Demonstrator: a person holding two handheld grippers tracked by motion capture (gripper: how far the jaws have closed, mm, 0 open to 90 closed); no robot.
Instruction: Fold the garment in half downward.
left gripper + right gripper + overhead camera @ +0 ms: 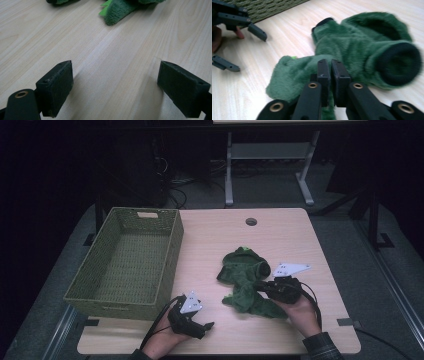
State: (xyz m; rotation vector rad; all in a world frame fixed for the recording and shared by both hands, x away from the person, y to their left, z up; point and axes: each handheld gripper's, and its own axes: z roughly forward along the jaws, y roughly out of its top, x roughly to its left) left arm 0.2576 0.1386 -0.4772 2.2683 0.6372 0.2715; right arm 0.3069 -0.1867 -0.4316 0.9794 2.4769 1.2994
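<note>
Right gripper (331,67) pinching a fuzzy dark-green plush garment (246,281) on the pale wooden desk (215,240).

The right gripper's black fingers (323,72) are sitting almost together, clamping a fold of the green fleece, which is lying crumpled right of the desk's middle, well apart from the woven olive-green rectangular basket (80,287) at the left edge. The left gripper (115,82) is resting low near the front edge, its fingers (58,82) standing wide apart over bare wood, holding nothing.

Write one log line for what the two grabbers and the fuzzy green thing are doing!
right gripper: shut on green plush garment | left gripper: open, over bare table | wicker basket: at left
</note>
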